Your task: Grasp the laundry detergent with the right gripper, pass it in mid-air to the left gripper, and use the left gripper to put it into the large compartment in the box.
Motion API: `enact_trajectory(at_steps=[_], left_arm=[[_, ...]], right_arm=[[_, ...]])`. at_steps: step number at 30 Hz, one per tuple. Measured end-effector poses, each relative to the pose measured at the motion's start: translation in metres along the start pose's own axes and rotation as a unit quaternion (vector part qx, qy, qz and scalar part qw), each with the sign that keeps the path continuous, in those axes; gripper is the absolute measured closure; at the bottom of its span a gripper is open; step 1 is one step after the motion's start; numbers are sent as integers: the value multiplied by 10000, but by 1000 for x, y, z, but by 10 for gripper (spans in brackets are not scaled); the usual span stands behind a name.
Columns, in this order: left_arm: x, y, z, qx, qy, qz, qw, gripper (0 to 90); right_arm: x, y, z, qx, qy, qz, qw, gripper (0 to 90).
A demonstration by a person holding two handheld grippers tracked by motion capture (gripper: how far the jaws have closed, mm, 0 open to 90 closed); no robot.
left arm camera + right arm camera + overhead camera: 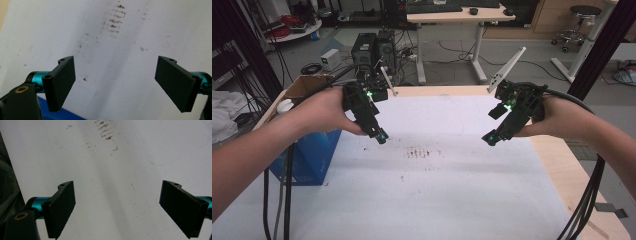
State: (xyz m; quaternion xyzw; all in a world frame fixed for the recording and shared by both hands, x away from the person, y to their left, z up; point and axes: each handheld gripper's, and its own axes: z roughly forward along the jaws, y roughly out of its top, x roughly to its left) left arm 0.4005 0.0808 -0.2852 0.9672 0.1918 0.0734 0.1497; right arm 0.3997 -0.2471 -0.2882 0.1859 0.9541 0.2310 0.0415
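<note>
I see my two forearms coming in from the bottom of the high view, cables trailing beside each. The white sheet (422, 200) covers the table, bare in front of me. Mid-table sits a patch of brown marks (418, 152), between the two grippers and just ahead of their tips.

The left gripper (381, 136) hangs over the sheet, tilted down and inward. In the left gripper view its jaws stand wide apart with nothing between them; the marks (115, 18) lie beyond them.

The right gripper (490, 138) mirrors it, tilted down and inward. In the right gripper view its jaws are likewise spread wide and hold nothing; the marks (105, 130) show past them.

A blue box (309, 155) stands at the table's left edge, beside my left forearm. Beyond the table: a desk (459, 17) and a stool (579, 22).
</note>
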Motion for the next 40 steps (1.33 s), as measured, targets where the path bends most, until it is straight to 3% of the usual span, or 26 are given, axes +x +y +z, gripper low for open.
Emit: enact_trajectory(at_steps=[18, 40], left_arm=[[2, -9, 0, 79, 24, -175, 9998, 169], [4, -10, 0, 84, 1, -228, 9997, 169]], right_arm=[[1, 6, 5, 38, 117, -64, 9999, 130], [0, 7, 8, 63, 119, -89, 9999, 130]])
